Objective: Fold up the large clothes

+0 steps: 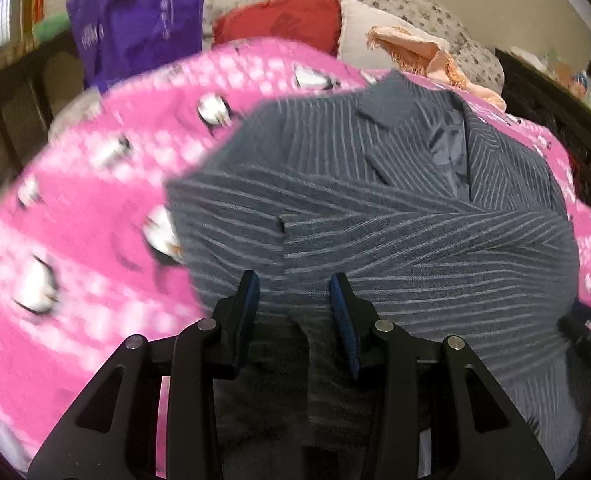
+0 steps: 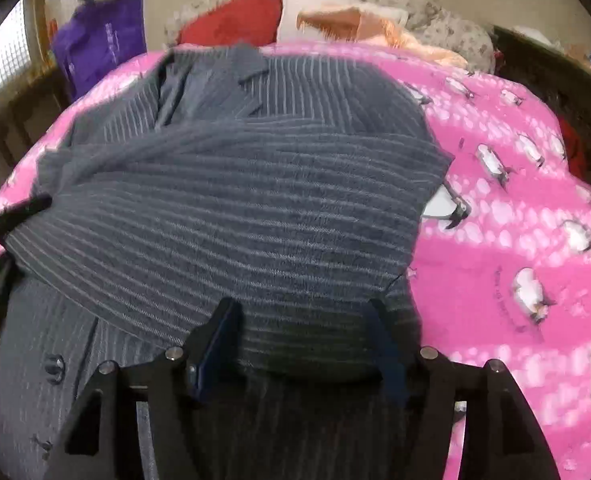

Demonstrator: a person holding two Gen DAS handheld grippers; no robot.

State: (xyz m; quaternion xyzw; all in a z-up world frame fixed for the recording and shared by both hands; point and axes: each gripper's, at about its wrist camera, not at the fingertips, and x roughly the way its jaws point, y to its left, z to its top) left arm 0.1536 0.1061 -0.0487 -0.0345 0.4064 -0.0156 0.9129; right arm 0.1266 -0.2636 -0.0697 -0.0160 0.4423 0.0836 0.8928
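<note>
Left gripper point(image 1: 295, 292): jaws part open over the near hem of the striped jacket point(image 1: 375, 208); no cloth is visibly pinched between the pads.
Right gripper point(image 2: 303, 320): jaws wide apart over the sleeve point(image 2: 231, 216); nothing is gripped.
Sleeve: folded across the jacket body, lying flat.
Jacket: spread on the pink penguin blanket point(image 2: 515, 208), collar point(image 1: 391, 112) at the far side.
Advice: pinch both near hem corners evenly, lift low, and carry them toward the collar without dragging the folded sleeve.
Beyond: pillows point(image 1: 383, 36), purple bag point(image 1: 135, 16).
</note>
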